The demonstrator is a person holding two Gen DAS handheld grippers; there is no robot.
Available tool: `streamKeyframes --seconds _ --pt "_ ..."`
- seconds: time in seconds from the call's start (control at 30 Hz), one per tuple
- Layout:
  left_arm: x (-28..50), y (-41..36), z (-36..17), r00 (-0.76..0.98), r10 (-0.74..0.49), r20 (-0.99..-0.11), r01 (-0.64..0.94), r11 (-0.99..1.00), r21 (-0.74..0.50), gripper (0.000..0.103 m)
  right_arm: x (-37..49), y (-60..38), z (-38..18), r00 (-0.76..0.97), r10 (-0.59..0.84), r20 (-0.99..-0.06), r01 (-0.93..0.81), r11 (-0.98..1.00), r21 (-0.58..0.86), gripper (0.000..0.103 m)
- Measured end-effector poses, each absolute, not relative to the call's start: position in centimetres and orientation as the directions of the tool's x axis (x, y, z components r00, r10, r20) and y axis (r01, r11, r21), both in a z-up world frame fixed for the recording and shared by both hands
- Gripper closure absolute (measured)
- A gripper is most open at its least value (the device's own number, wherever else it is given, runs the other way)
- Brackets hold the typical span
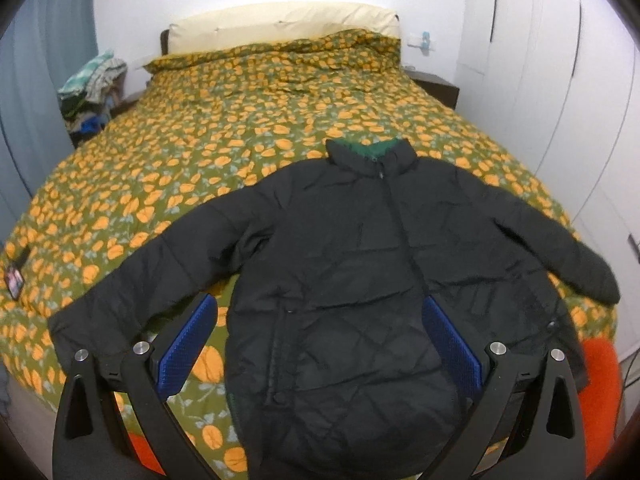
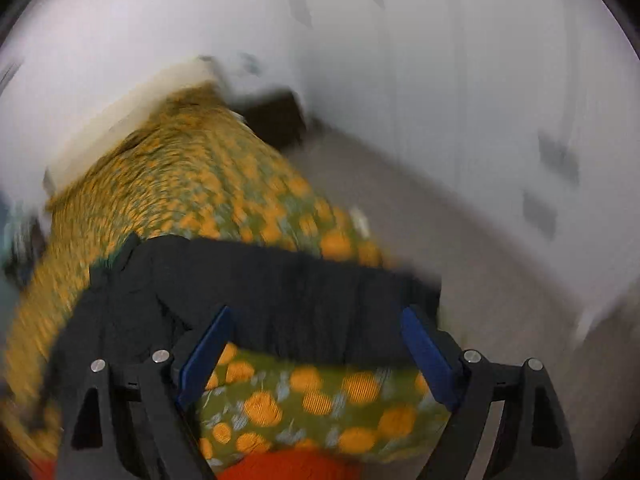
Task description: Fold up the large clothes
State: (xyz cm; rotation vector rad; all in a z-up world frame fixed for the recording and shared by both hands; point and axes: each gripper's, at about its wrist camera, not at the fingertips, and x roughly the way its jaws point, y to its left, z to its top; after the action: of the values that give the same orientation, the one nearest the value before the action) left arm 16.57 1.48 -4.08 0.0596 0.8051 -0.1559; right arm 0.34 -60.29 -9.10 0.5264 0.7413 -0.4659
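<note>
so one black quilted puffer jacket [image 1: 360, 264] lay flat, zipped, both sleeves spread, on the orange-and-green floral bedspread [image 1: 180, 152]. two grippers hovered near it, left gripper [image 1: 320, 336] and right gripper [image 2: 316, 344], each spread wide and empty.

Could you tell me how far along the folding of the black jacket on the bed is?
Done: the black jacket lies flat on the floral bedspread, zipped, both sleeves spread out. In hand: nothing yet; the left gripper and right gripper both have open jaws, the right one near a sleeve. Left: every fold, sleeves and body.
</note>
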Motion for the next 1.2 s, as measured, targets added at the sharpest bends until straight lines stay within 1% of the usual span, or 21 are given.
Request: streamKeyframes --seconds 0.07,0.13,0.23,0.3,0.37,0.4,0.43,0.47,0.5,0.53,0.57,0.6,0.63,0.7,0.8,0.83,0.93,1.07,1.13,1.2 --pt "16.7 1.3 -4.4 0.678 -0.106 -0.727 0.161 0.987 0.006 0.001 -1.0 -62.8 -13.9 0.644 -0.099 -0.759 0.628 0.635 0.449 0.015" --pt "16.9 1.2 -4.8 0.670 -0.100 -0.736 0.157 0.988 0.009 0.001 -2.1 -64.6 -18.3 0.652 -0.026 -0.757 0.667 0.494 0.558 0.015" --pt "17.2 0.9 -5.3 0.653 -0.101 -0.751 0.151 0.988 -0.002 0.001 -2.3 -65.6 -21.8 0.678 -0.009 -0.735 0.678 0.393 0.621 0.015" --pt "17.2 0.7 -5.6 0.646 -0.104 -0.756 0.149 0.989 -0.008 0.001 -1.9 -65.9 -23.1 0.699 -0.006 -0.715 0.671 0.353 0.652 0.015" --pt "17.3 0.5 -5.9 0.641 -0.102 -0.761 0.149 0.989 -0.007 0.001 -1.3 -66.5 -24.5 0.715 -0.019 -0.699 0.670 0.307 0.676 0.020" --pt "17.3 0.4 -6.2 0.637 -0.098 -0.765 0.148 0.989 -0.004 0.001 -1.1 -66.9 -25.1 0.715 -0.028 -0.698 0.675 0.288 0.679 0.025" --pt "17.3 0.4 -6.4 0.632 -0.094 -0.769 0.146 0.989 -0.001 0.001 -0.9 -67.3 -25.7 0.715 -0.035 -0.698 0.679 0.273 0.682 0.038" --pt "17.2 0.3 -6.7 0.628 -0.091 -0.773 0.144 0.990 0.001 0.001 -0.7 -67.6 -26.0 0.712 -0.043 -0.701 0.685 0.263 0.679 0.046" --pt "17.2 0.3 -6.9 0.625 -0.089 -0.776 0.144 0.990 0.002 0.001 -0.3 -67.7 -26.2 0.699 -0.051 -0.713 0.698 0.266 0.665 0.060" --pt "17.2 0.4 -7.2 0.619 -0.084 -0.781 0.143 0.990 0.007 0.001 0.1 -67.7 -26.2 0.683 -0.059 -0.728 0.711 0.278 0.646 0.066" --pt "17.1 0.4 -7.5 0.616 -0.077 -0.784 0.141 0.990 0.014 0.001 0.6 -67.5 -25.8 0.673 -0.067 -0.736 0.717 0.301 0.629 0.070" --pt "17.1 0.5 -7.7 0.614 -0.069 -0.786 0.140 0.990 0.023 0.001 1.0 -67.3 -25.1 0.673 -0.075 -0.736 0.714 0.326 0.620 0.080" --pt "17.1 0.6 -8.0 0.612 -0.057 -0.789 0.138 0.990 0.035 0.001 1.7 -66.9 -24.0 0.678 -0.088 -0.730 0.705 0.360 0.611 0.085" --pt "17.2 0.7 -8.6 0.607 -0.037 -0.793 0.131 0.990 0.055 0.001 3.2 -65.4 -20.5 0.706 -0.124 -0.698 0.665 0.455 0.592 0.088" --pt "17.5 1.0 -9.1 0.602 -0.025 -0.798 0.117 0.992 0.057 0.001 6.7 -61.6 -13.5 0.775 -0.126 -0.619 0.536 0.649 0.540 0.090" --pt "17.5 1.2 -9.1 0.602 -0.031 -0.798 0.111 0.993 0.046 0.001 8.7 -59.2 -10.6 0.803 -0.099 -0.587 0.463 0.725 0.511 0.090" --pt "17.7 1.6 -9.1 0.606 -0.040 -0.794 0.095 0.995 0.023 0.001 13.6 -52.1 -4.9 0.848 0.005 -0.530 0.265 0.861 0.434 0.090" --pt "17.6 2.6 -9.1 0.613 -0.037 -0.789 0.075 0.997 0.011 0.001 19.1 -42.7 -1.9 0.849 0.171 -0.501 0.046 0.919 0.392 0.090" --pt "17.6 3.3 -9.1 0.613 -0.030 -0.790 0.065 0.998 0.012 0.001 20.9 -38.1 -2.1 0.834 0.219 -0.507 -0.024 0.931 0.363 0.090" --pt "17.7 4.0 -9.3 0.612 -0.021 -0.791 0.052 0.999 0.014 0.001 22.0 -33.6 -3.6 0.803 0.272 -0.531 -0.079 0.931 0.357 0.090"
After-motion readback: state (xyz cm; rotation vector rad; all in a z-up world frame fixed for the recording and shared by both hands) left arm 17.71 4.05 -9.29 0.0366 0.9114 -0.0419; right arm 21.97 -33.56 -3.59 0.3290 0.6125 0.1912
